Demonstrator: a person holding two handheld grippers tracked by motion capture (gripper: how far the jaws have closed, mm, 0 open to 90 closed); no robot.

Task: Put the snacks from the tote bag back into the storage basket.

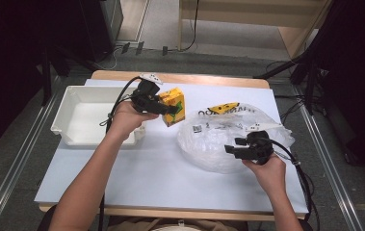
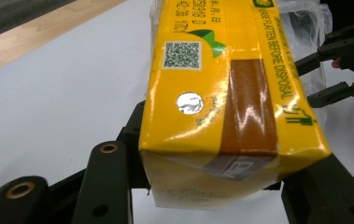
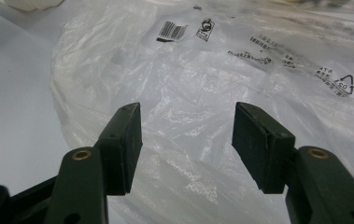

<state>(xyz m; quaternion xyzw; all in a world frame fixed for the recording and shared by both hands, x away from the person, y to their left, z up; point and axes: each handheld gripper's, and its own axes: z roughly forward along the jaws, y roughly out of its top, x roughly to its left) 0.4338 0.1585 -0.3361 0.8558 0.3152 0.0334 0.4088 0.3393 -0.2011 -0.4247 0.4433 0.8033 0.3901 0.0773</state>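
Left gripper (image 1: pixel 166 109) clamped on yellow carton (image 1: pixel 174 106), held clear of table, white tray (image 1: pixel 74 98) just behind it. Right gripper (image 1: pixel 233 146) jaws apart over plastic bag (image 1: pixel 214 139), gripping nothing. Carton apparently out of bag, not yet set down; second yellow item (image 1: pixel 223 108) beyond bag.

yellow carton (image 2: pixel 221 88) | side print: "PLEASE FLATTEN BEFORE DISPOSAL"
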